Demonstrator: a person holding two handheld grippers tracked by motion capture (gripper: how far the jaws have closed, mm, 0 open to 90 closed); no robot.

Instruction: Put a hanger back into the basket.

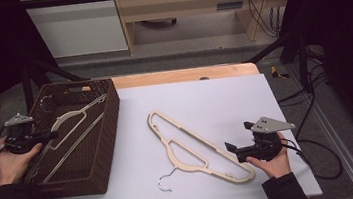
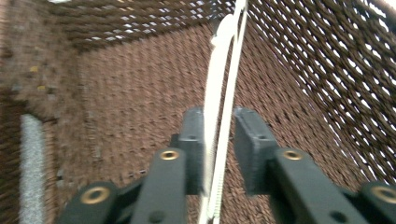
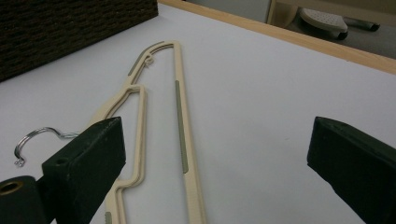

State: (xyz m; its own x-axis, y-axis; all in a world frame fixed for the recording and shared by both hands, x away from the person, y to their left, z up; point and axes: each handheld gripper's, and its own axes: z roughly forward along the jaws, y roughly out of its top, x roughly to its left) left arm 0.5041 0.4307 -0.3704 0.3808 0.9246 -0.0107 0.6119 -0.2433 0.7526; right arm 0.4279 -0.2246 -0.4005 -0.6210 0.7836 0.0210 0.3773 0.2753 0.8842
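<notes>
A dark wicker basket [image 1: 109,122] stands on the table's left side with a cream hanger [image 1: 68,119] lying slanted inside it. My left gripper [image 1: 53,135] reaches into the basket from its left rim. In the left gripper view, that hanger [image 2: 224,56] runs edge-on between the pads of the left gripper [image 2: 219,121], which stand slightly apart and do not press on it. A second cream hanger [image 1: 195,150] with a metal hook [image 1: 165,181] lies flat on the white sheet. My right gripper [image 1: 230,146] rests open just right of its lower end; the right gripper [image 3: 217,140] has wide jaws and faces the hanger [image 3: 180,107].
The white sheet [image 1: 215,100] covers a wooden table whose far edge [image 1: 182,74] shows behind it. Black cables [image 1: 316,154] trail off the right side. A pale cabinet [image 1: 75,25] and wooden furniture [image 1: 193,2] stand beyond the table. The basket wall [image 3: 70,28] rises at the right gripper view's top left.
</notes>
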